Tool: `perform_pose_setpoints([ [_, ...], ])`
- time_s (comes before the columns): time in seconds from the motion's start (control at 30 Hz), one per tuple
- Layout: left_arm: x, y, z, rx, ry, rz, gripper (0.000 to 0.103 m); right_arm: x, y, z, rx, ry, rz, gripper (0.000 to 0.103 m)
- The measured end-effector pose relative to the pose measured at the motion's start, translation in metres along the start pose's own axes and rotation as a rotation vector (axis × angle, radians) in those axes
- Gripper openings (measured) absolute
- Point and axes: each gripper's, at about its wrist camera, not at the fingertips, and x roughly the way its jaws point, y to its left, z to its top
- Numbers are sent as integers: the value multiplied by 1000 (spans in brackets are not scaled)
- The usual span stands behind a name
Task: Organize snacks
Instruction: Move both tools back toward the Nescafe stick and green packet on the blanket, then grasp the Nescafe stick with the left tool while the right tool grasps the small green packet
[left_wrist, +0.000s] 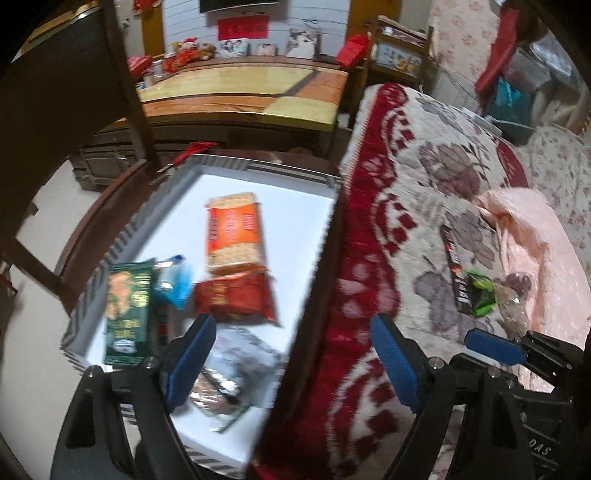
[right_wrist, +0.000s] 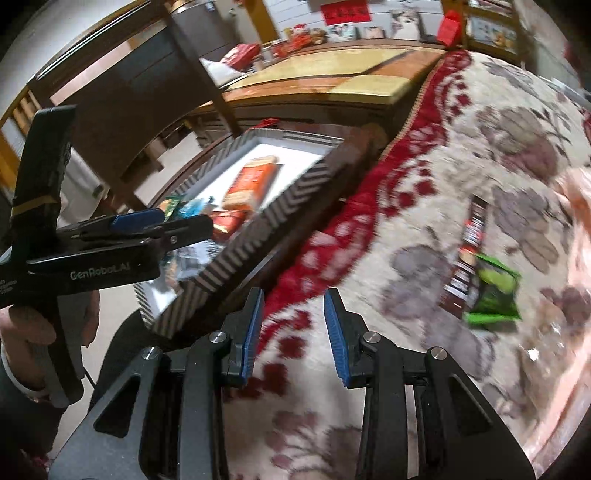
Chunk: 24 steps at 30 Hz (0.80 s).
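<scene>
Lying in the white chevron-sided tray (left_wrist: 258, 173) are an orange cracker pack (left_wrist: 233, 229), a red packet (left_wrist: 236, 299) and a green packet (left_wrist: 127, 314). Left gripper (left_wrist: 291, 354) hangs released, empty; right gripper (right_wrist: 294, 328) is clenched on nothing above the floral blanket (right_wrist: 461, 147), where a green snack bag (right_wrist: 493, 291) lies.

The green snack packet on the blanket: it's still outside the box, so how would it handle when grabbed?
The green snack packet looks like thin crinkled film, so probably light and floppy. Glossy, so possibly slippery. It overlaps the dark bar, which may shift.
</scene>
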Motion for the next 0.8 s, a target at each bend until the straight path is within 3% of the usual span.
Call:
perform_pose_setpoints([
  [0.6, 32, -88, 1, 103, 92, -99, 87, -51, -113, -58, 233, -25, -129, 33],
  [0.8, 53, -113, 11, 122, 126, -121, 87, -50, -135, -58, 276, -26, -141, 33],
])
